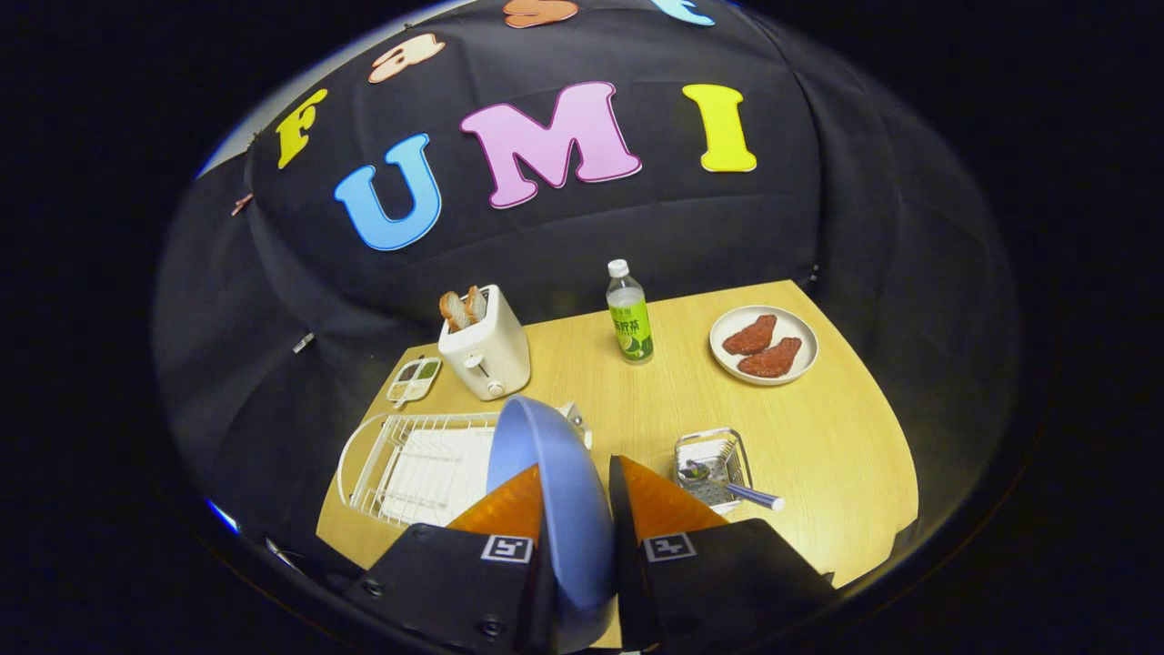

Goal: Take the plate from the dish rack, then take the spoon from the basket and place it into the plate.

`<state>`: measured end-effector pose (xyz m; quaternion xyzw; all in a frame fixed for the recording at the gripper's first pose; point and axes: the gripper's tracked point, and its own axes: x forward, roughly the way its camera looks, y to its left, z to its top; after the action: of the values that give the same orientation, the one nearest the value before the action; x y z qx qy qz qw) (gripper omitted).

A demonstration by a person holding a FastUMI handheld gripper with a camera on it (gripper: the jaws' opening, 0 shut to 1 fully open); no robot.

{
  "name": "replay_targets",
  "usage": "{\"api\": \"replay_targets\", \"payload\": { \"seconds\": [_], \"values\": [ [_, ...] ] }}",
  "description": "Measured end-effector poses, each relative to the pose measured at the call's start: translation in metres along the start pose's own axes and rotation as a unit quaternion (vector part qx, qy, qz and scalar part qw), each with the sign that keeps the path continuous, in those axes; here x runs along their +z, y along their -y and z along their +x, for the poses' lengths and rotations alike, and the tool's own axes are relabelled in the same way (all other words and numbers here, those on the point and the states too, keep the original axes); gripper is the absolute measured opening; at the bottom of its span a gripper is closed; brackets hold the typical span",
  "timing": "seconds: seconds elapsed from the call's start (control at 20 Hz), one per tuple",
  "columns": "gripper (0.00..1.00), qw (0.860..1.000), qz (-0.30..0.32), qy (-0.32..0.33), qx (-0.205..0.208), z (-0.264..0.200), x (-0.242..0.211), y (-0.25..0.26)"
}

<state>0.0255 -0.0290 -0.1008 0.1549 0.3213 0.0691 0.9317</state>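
My gripper point(575, 473) is shut on the blue plate point(546, 473), which stands on edge between the two orange fingers point(659, 496) and rises above them. The white wire dish rack point(414, 464) lies just ahead of the left finger, with nothing standing in its slots. Ahead of the right finger sits the small metal basket point(714, 464). The spoon point(737, 489) lies in it, bowl inside and blue handle sticking out over the rim toward the right.
On the wooden table point(818, 437), beyond the rack, stand a white toaster point(486, 350) with bread slices and a small divided tray point(414, 379). A green-labelled bottle point(629, 314) stands in the middle, and a white plate with two reddish pieces point(764, 344) at the far right.
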Motion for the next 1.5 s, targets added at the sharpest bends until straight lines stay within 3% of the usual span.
{"api": "replay_targets", "payload": {
  "seconds": [0.4,0.6,0.9,1.2,1.4,1.5],
  "values": [
    [0.29,0.993,0.042,-0.072,0.089,-0.027,-0.085,0.081],
    [0.29,0.987,0.032,-0.102,0.122,-0.007,-0.130,0.100],
    [0.30,0.983,0.043,-0.116,0.134,0.048,-0.160,0.112],
    [0.33,0.985,0.035,-0.106,0.130,0.057,-0.159,0.122],
    [1.00,0.990,-0.012,-0.062,0.126,0.050,-0.141,0.136],
    [0.98,0.991,-0.063,-0.017,0.116,0.036,-0.123,0.145]
  ]
}}
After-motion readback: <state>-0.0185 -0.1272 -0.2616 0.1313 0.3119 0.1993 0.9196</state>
